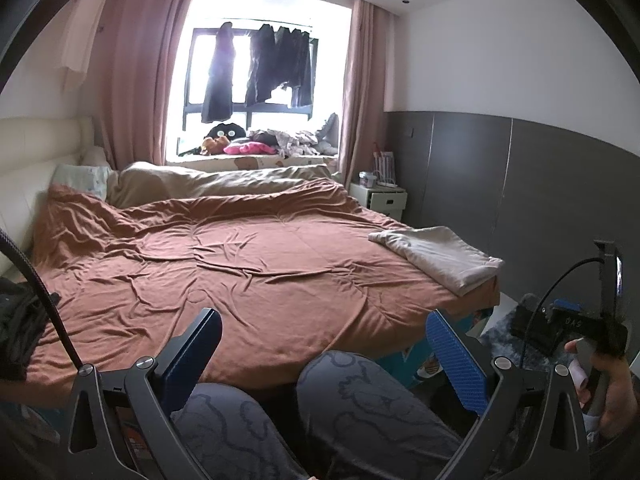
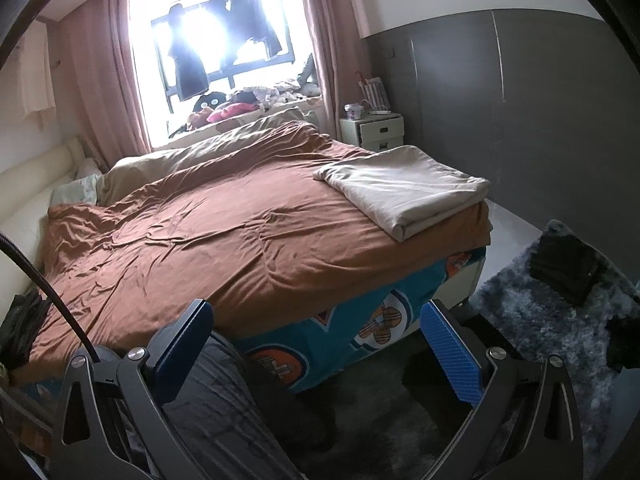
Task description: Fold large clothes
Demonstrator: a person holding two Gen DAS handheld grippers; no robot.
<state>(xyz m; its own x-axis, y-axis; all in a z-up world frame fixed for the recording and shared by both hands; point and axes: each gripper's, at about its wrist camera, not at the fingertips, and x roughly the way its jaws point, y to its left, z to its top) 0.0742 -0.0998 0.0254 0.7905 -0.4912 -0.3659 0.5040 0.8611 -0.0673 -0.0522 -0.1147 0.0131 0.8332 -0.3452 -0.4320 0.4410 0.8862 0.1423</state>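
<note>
A folded beige cloth [image 1: 440,258] lies on the bed's right front corner, on the brown cover [image 1: 240,264]; it also shows in the right wrist view [image 2: 404,192]. A dark pile of clothes [image 1: 16,328] sits at the bed's left edge, and shows in the right wrist view [image 2: 20,328] too. My left gripper [image 1: 324,344] is open and empty, held low over the person's knees before the bed. My right gripper [image 2: 316,336] is open and empty, near the bed's front corner above the floor. The right hand and its gripper body [image 1: 592,332] show in the left wrist view.
A white nightstand [image 2: 376,130] stands by the grey wall panel. A shaggy grey rug [image 2: 540,320] carries a folded dark garment [image 2: 564,268]. Clothes hang in the window [image 1: 256,68]. Toys and laundry lie on the sill [image 1: 260,144]. A beige duvet [image 1: 208,184] lies at the bed's far side.
</note>
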